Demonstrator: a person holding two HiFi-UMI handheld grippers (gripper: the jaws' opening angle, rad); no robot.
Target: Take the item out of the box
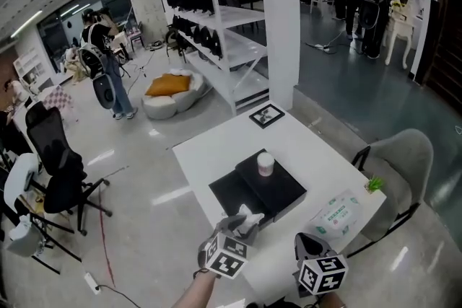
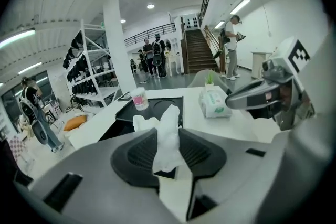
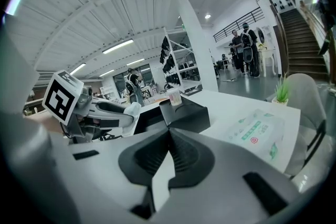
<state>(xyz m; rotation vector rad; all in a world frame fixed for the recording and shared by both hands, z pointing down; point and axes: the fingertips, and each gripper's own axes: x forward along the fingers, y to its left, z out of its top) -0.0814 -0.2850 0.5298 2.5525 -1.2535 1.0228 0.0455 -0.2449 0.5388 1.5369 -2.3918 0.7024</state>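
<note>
Removal step, judged nearly done. Left tool (image 2: 169, 145) clamped at a middling gap on a white crumpled wad (image 2: 169, 122), held at the near corner of the open black box (image 1: 286, 188) on the white counter (image 1: 216, 146); clear of the rim or brushing it, not to be told. Right tool (image 3: 168, 150) closed on itself, pads together, nothing between, at near right, apart from the box.

For a clean finish: lift straight up until any trailing end clears the rim. Hold the clamp steady, soft stuff of this kind probably slipping if loosened. Steer away from the small pink-banded tub (image 1: 266, 164) standing at the far part of the box, probably easy to topple. Set down on bare counter, away from the wipes pack (image 1: 338, 216) at right.

Wad: white, thin, creased, likely tissue or soft paper. Pinched low down, one end standing up past the pads, a second fold flopped to the left. Limp and light by the look.
</note>
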